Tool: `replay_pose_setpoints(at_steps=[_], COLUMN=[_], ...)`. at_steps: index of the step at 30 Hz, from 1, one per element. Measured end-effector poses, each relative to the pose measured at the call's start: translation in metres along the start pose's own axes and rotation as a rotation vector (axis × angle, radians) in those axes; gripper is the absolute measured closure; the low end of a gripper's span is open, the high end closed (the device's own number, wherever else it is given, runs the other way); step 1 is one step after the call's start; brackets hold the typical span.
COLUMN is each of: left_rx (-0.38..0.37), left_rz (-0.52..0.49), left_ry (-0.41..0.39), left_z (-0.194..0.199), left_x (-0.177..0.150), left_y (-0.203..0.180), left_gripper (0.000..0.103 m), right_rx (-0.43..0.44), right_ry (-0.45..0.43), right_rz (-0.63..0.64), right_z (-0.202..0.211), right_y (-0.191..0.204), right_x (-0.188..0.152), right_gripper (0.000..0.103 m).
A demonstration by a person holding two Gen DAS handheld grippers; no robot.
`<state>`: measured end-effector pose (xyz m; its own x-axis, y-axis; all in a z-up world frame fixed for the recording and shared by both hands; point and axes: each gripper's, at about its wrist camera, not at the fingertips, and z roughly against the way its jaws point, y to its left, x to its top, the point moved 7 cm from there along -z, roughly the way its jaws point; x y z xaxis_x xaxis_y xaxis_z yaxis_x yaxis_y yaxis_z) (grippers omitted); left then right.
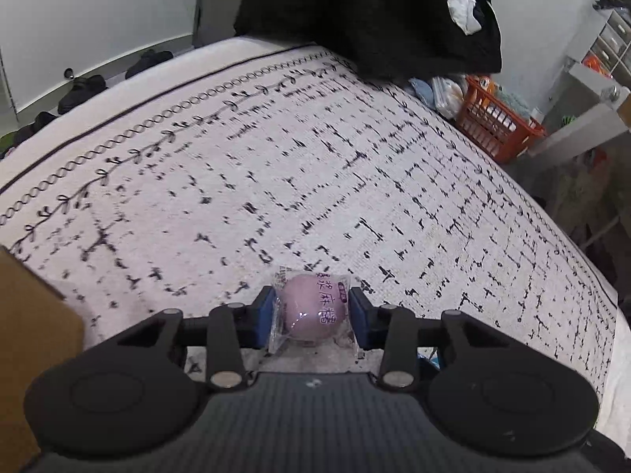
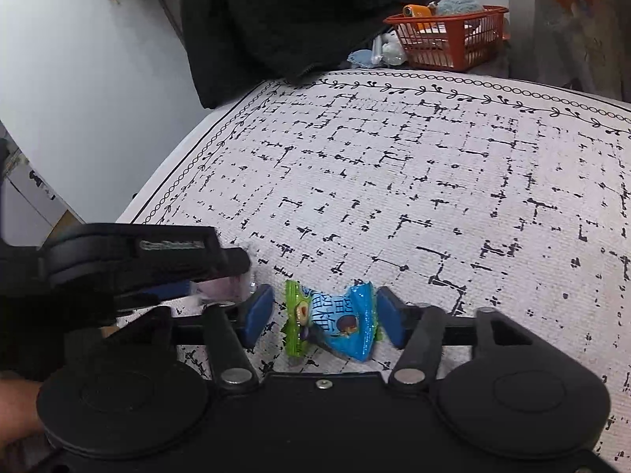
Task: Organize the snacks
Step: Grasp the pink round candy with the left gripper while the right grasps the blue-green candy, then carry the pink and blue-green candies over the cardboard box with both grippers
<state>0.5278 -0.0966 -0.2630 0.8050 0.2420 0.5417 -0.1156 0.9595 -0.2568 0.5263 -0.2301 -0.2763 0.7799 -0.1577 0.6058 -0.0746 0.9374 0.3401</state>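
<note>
Two wrapped snacks taken up over the patterned rug

The pink mochi packet point(image 1: 311, 311), soft and light, is pinched at its sides by the left tool point(image 1: 311, 317); the crinkly blue candy wrapper point(image 2: 343, 321) sits between the spread right tool point(image 2: 325, 321) on the rug point(image 2: 434, 181)

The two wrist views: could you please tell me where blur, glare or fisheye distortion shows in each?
Left wrist view: the rug bulges under fisheye curvature, its far pattern smeared; the pink snack is sharp. Right wrist view: glare glints on the blue snack wrapper, and the left gripper at the frame's left looks blurred.
</note>
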Motion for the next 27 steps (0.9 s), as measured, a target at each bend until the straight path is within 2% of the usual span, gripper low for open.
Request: replay_pose_setpoints(at_steps=[2,5,6,7,10,13,21,27], left_rx=[0.002,0.006,0.008,0.009,0.011,0.017,0.058,0.083], left_rz=[-0.002,0.002,0.002,0.004,0.008,0.012,0.031,0.053], left_ry=[-0.008,-0.025,-0.031,-0.035,-0.048,-0.066,-0.123,-0.166], left_z=[0.007,0.020,0.025,0.029,0.044,0.061,0.111,0.153], left_x=[0.002,0.004,0.004,0.004,0.004,0.004,0.002,0.002], left_y=[0.002,0.004,0.004,0.005,0.006,0.010,0.024,0.037], left_gripper=[0.064,0.064,0.064,0.064,0.064,0.064,0.064,0.064], right_rx=[-0.021,-0.067,-0.073,-0.067,-0.033,-0.029,0.011,0.076], right_ry=[0.015,0.040,0.038,0.041,0.054,0.045,-0.004,-0.060], right_rz=[0.020,0.060,0.077,0.085,0.056,0.067,0.099,0.124], right_z=[-0.004,-0.013,-0.014,-0.014,-0.011,-0.004,0.020,0.046], right_y=[0.002,0.005,0.006,0.007,0.007,0.012,0.036,0.059], right_x=[-0.003,-0.009,-0.010,-0.010,-0.009,-0.009,-0.002,0.005], right_gripper=[0.034,0.035,0.039,0.055,0.068,0.072,0.074,0.074])
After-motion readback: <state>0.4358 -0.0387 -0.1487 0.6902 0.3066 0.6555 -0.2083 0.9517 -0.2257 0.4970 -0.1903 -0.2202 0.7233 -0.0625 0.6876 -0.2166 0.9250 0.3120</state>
